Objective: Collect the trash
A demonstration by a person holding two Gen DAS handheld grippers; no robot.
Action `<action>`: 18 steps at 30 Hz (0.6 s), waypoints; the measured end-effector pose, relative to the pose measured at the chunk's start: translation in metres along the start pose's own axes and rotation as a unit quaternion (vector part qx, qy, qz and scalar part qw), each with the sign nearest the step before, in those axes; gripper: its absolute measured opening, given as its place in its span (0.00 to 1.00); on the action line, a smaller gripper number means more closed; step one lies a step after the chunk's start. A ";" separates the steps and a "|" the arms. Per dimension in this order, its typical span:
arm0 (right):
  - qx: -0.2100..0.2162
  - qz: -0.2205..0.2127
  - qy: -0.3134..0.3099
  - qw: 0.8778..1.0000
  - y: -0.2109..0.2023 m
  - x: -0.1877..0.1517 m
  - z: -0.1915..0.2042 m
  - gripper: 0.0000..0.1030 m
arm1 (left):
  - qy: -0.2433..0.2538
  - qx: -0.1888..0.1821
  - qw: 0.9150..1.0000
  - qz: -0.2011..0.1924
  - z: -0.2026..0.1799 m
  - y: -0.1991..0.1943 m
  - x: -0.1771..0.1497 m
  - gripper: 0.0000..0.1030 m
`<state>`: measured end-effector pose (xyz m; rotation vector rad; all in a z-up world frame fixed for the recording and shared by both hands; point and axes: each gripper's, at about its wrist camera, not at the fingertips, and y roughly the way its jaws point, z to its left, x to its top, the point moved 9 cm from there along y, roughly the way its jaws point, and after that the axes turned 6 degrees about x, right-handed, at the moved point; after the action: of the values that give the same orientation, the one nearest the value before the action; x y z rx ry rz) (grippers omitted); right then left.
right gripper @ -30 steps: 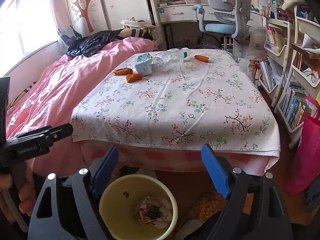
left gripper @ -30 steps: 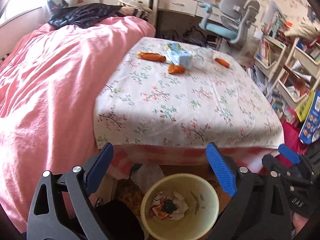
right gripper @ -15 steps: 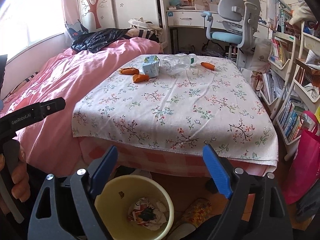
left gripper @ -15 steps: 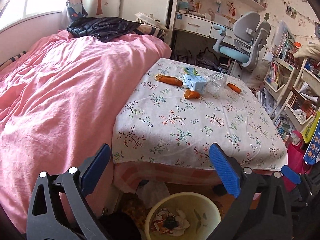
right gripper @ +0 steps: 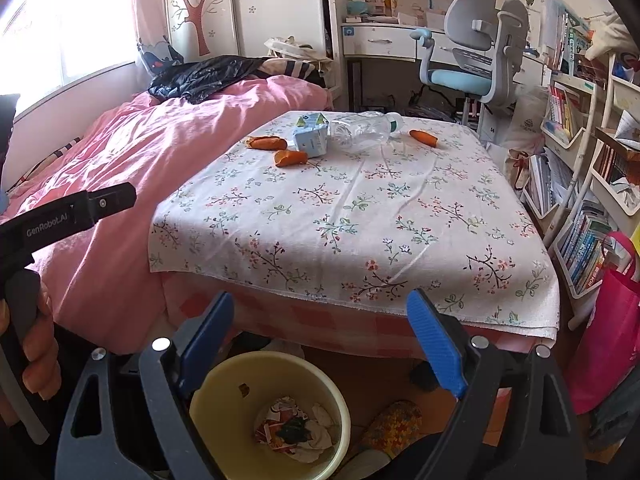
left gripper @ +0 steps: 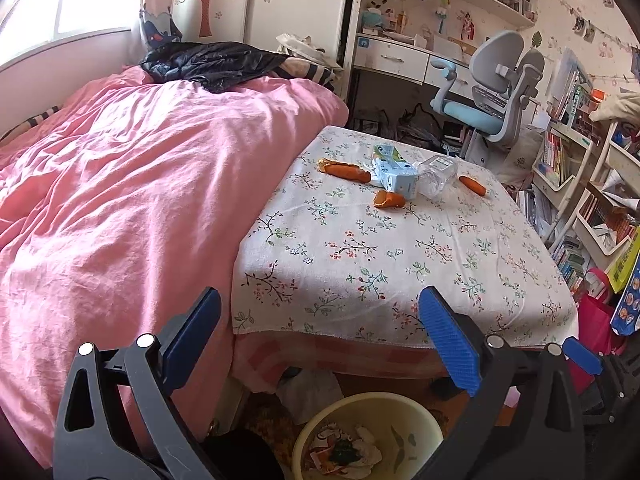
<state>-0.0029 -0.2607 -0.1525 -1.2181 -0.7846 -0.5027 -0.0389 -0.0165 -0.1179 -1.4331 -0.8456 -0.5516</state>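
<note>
milk carton [right gripper: 311, 140] — far beyond right gripper [right gripper: 320, 340]

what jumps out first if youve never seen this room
The big pink duvet filling the left side, and beside it the flowered tablecloth with litter at its far end: a blue carton, a clear plastic bottle on its side and orange wrappers. Down on the floor by the near edge stands a yellow bin with crumpled trash inside.

Two wrist views, side by side, over the table [left gripper: 400, 248] [right gripper: 360, 220].
</note>
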 end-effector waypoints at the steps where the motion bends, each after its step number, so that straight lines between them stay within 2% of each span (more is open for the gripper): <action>1: 0.000 0.000 -0.001 1.000 0.000 0.000 0.001 0.82 | 0.000 0.000 1.000 -0.001 0.000 -0.001 0.000 0.93; 18: 0.005 0.001 -0.006 1.000 0.003 0.001 0.008 0.82 | -0.010 0.002 1.000 -0.005 0.004 -0.001 0.004 0.93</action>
<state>-0.0020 -0.2516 -0.1522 -1.2130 -0.7946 -0.4905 -0.0379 -0.0122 -0.1140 -1.4332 -0.8687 -0.5439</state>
